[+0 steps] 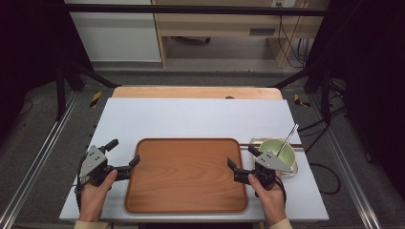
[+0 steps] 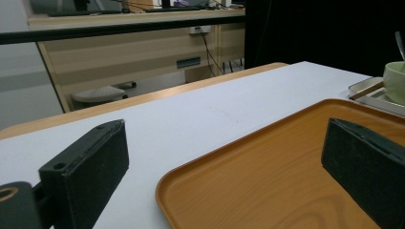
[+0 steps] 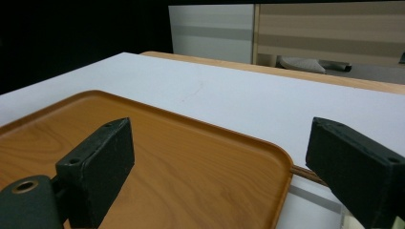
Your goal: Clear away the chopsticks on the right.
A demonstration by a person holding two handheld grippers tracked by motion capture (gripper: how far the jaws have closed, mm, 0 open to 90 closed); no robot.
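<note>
From above, a wooden tray (image 1: pixel 186 174) lies on the white counter (image 1: pixel 191 117); the left claw (image 1: pixel 125 155) straddles the tray's left rim with jaws apart, the right claw (image 1: pixel 243 161) its right rim, also spread and empty. Just right of the tray a green bowl (image 1: pixel 277 149) with a spoon (image 1: pixel 288 137) sits in a metal dish (image 1: pixel 258 141). The left gripper view has one jaw over the tray (image 2: pixel 267 181), the other over the counter (image 2: pixel 200 114). The right gripper view likewise straddles the tray's (image 3: pixel 167 157) corner.
</note>
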